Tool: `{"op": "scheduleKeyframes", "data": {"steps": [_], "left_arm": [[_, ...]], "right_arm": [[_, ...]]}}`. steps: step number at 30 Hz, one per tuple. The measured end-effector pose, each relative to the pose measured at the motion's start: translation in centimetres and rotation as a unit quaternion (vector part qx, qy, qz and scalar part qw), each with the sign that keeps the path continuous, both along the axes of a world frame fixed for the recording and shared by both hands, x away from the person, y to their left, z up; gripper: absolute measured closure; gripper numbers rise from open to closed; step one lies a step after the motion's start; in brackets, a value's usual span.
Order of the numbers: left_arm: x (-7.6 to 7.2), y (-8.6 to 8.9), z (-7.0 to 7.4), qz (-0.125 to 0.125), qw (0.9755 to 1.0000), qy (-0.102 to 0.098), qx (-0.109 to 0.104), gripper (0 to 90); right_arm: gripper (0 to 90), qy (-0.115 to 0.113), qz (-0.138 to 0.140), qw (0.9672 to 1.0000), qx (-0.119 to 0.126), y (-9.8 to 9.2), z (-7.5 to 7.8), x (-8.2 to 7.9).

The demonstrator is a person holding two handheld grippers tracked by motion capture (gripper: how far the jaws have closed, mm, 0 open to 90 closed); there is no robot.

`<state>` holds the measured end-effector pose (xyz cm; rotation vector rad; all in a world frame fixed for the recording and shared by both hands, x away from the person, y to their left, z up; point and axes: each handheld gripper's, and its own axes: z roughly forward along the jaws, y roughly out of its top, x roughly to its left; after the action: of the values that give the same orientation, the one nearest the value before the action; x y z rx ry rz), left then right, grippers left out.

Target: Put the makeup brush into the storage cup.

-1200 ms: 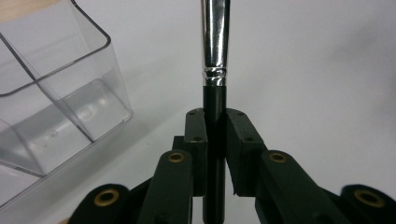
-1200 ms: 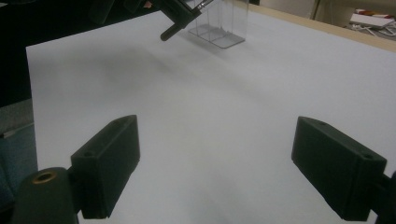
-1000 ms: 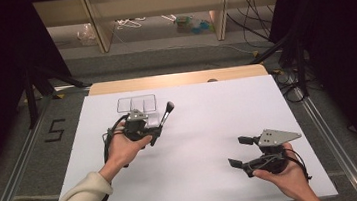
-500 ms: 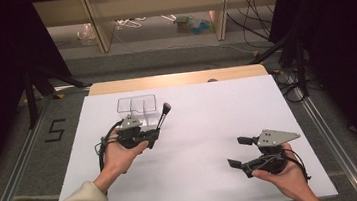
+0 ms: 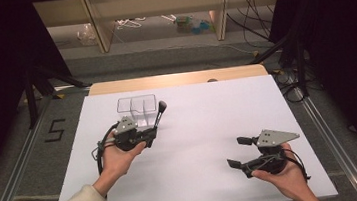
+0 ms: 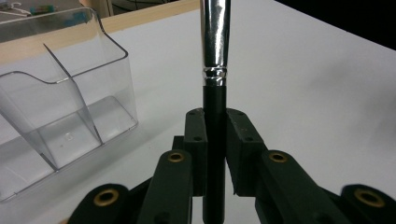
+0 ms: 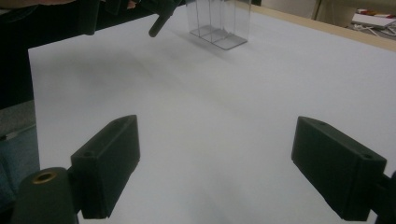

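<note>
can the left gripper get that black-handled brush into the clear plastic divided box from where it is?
Probably yes. The left gripper is clamped on the black-handled brush with the silver ferrule, right beside the clear plastic divided box. The box's top is open and nothing lies between them on the white table.

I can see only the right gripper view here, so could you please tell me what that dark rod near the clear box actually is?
Observer: It is a makeup brush; the left gripper view shows a black handle and a silver ferrule.
Operator: Thank you. Is it held firmly?
Observer: Yes, the left gripper is shut on the handle, pads pressed on both sides.
Operator: And how is the clear box laid out?
Observer: The clear organiser has dividers and looks empty in the high view and the left gripper view.
Operator: Where does the brush point?
Observer: In the high view its head rises just right of the organiser.
</note>
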<state>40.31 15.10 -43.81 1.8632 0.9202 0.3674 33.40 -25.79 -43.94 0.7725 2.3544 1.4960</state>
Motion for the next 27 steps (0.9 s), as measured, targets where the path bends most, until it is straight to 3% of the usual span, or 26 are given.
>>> {"op": "scheduleKeyframes", "data": {"steps": [9, 27], "left_arm": [[0.11, 0.21, -0.09, 0.022, 0.9993, -0.027, -0.016, 79.1], [0.48, 1.0, 0.5, 0.052, 0.9964, -0.058, -0.033, 79.1]], "right_arm": [[16.2, 0.0, -0.002, 1.0, -0.007, -0.08, 0.08, -0.06], [16.2, 0.001, -0.001, 1.0, -0.005, -0.08, 0.09, -0.09]]}}
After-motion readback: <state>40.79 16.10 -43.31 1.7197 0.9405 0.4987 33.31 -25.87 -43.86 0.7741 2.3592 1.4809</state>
